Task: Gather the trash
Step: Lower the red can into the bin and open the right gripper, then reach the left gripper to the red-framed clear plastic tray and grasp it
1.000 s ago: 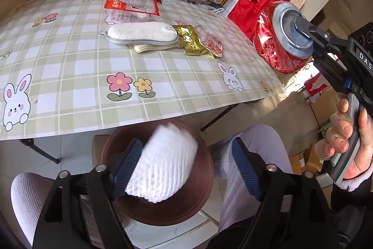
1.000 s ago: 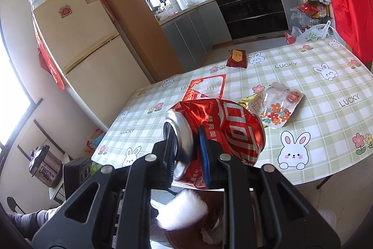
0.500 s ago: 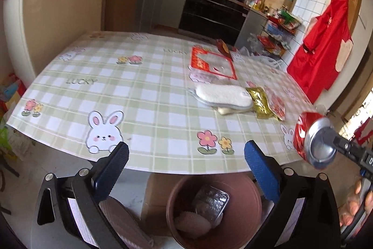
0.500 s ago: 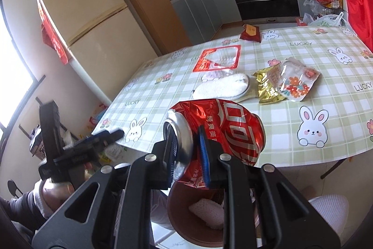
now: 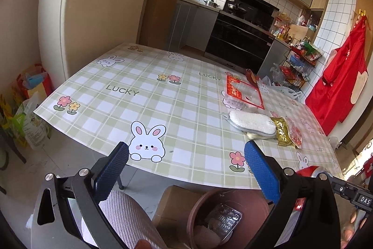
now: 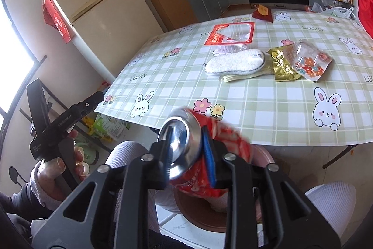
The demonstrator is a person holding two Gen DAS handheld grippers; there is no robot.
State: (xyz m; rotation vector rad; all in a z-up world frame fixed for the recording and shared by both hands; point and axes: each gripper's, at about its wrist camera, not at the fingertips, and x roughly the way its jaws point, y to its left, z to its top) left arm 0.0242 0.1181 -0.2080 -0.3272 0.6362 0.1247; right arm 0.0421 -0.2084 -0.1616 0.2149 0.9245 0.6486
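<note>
Our right tool (image 6: 190, 151) is opening around the crushed can (image 6: 209, 155) above the bin (image 6: 200, 223); our left tool (image 5: 186, 169) gapes empty; wrappers (image 6: 305, 60), perhaps four, remain on the table (image 6: 268, 104).

A: Where does the left wrist view look from?
B: From low at the near table (image 5: 163, 95) edge, along its own fingers (image 5: 261, 169); it faces up the cloth toward the stove (image 5: 247, 22) and fridge (image 5: 102, 15); the bin (image 5: 198, 204) sits close below
A: And the right?
B: Also low at the near edge, but further right, tilted down; a can (image 6: 198, 146) fills its near field, the bin (image 6: 200, 223) under it; it faces the fridge (image 6: 98, 4) corner
A: What do they share?
B: Table, sponge (image 5: 251, 120) (image 6: 235, 62), wrappers, bin, stove wall; the right view also catches the left gripper (image 6: 98, 96) at its left edge
</note>
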